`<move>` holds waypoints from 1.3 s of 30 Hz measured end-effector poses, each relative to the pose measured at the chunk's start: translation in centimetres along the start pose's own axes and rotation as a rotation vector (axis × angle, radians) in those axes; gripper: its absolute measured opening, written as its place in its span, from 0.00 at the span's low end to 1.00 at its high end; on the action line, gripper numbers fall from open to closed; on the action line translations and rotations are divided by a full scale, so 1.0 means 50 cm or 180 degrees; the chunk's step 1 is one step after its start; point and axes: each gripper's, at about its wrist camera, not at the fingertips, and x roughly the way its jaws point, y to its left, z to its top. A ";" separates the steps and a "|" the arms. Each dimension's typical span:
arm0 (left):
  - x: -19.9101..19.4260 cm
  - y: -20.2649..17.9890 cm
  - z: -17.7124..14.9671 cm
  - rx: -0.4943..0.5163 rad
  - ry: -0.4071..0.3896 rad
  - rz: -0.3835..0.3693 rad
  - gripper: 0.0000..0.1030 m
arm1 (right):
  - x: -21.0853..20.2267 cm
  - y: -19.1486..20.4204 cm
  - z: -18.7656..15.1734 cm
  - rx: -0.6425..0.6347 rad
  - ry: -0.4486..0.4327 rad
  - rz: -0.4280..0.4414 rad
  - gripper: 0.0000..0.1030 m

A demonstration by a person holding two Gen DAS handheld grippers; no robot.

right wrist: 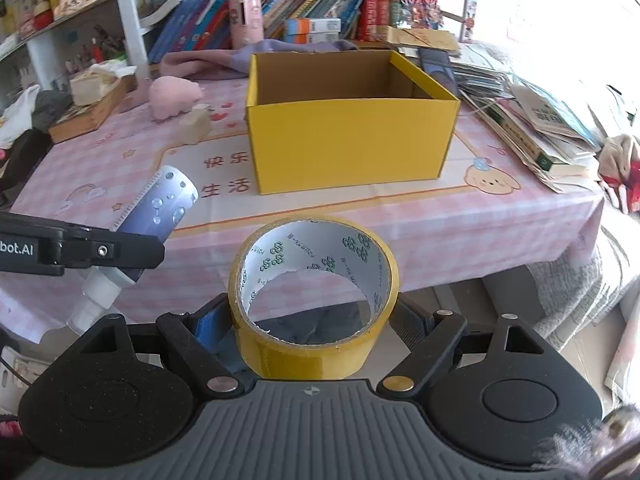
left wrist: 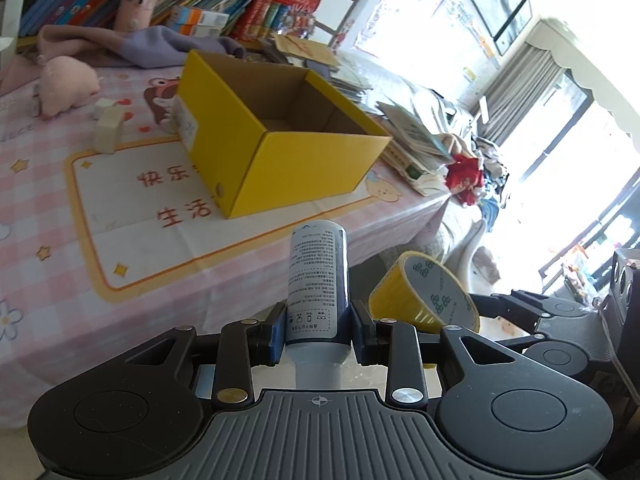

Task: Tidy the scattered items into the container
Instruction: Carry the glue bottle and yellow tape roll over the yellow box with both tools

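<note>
My table (right wrist: 400, 216) wears a pink checked cloth (right wrist: 500, 232). On it stand the open yellow cardboard box (right wrist: 348, 144), a pink plush toy (right wrist: 174, 98), a small cream block (right wrist: 196, 126), a purple garment (right wrist: 208, 62) and stacked books (right wrist: 536, 132) at the right edge.

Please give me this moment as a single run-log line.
left gripper: shut on spray bottle | right gripper: shut on yellow tape roll | yellow box: open, nothing seen inside | both short of box

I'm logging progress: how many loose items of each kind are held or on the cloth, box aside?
Bottle, held: 1
Tape roll, held: 1
Pink plush, on cloth: 1
Cream block, on cloth: 1
Total: 4
</note>
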 end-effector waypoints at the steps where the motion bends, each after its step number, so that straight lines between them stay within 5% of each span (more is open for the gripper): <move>1: 0.001 -0.002 0.003 0.0007 -0.0006 -0.0015 0.30 | -0.001 -0.003 0.000 0.0006 0.0002 -0.0013 0.80; 13: 0.060 -0.031 0.042 0.0145 0.0081 -0.0192 0.30 | 0.009 -0.052 0.017 0.0134 0.0032 -0.0197 0.80; 22: 0.085 -0.042 0.106 0.0223 -0.0091 -0.0276 0.30 | 0.027 -0.099 0.072 0.0239 -0.0233 -0.0238 0.80; 33: 0.105 -0.058 0.221 0.0293 -0.0424 -0.0173 0.30 | 0.054 -0.143 0.197 0.0186 -0.0513 0.0063 0.80; 39: 0.137 -0.067 0.292 0.0241 -0.0636 0.0030 0.30 | 0.070 -0.175 0.303 -0.0177 -0.0865 0.0120 0.80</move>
